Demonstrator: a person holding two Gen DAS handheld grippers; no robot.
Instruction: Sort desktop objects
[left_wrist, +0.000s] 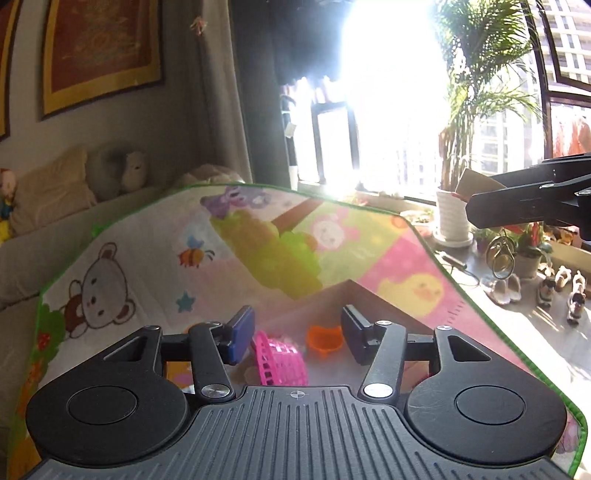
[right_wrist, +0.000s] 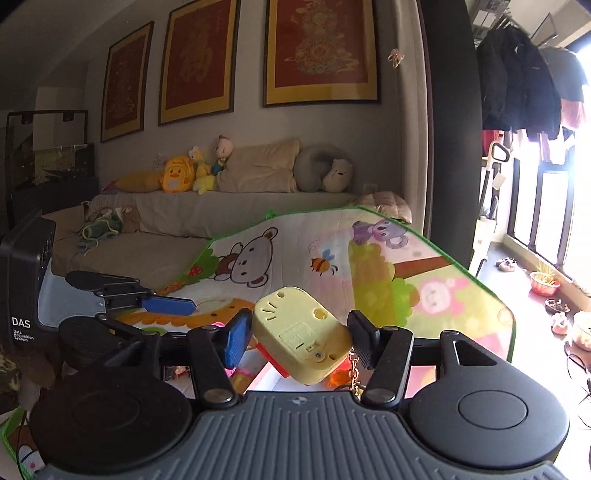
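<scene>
My right gripper (right_wrist: 300, 338) is shut on a pale yellow plastic toy (right_wrist: 301, 332) with a battery cover, held tilted above the cartoon play mat (right_wrist: 406, 266). A small chain (right_wrist: 354, 369) hangs beside it. My left gripper (left_wrist: 297, 334) is open and empty, hovering over a cardboard box (left_wrist: 354, 299) that holds a pink plastic basket (left_wrist: 282, 360) and an orange toy cup (left_wrist: 325, 339). The right gripper shows at the right edge of the left wrist view (left_wrist: 476, 206); the left gripper shows at the left of the right wrist view (right_wrist: 173, 305).
The mat covers a table with a green edge (left_wrist: 461, 284). A sofa with pillows and plush toys (right_wrist: 258, 173) stands behind. A windowsill with plant pots and figurines (left_wrist: 517, 266) lies to the right. A black DAS box (right_wrist: 26, 280) is at left.
</scene>
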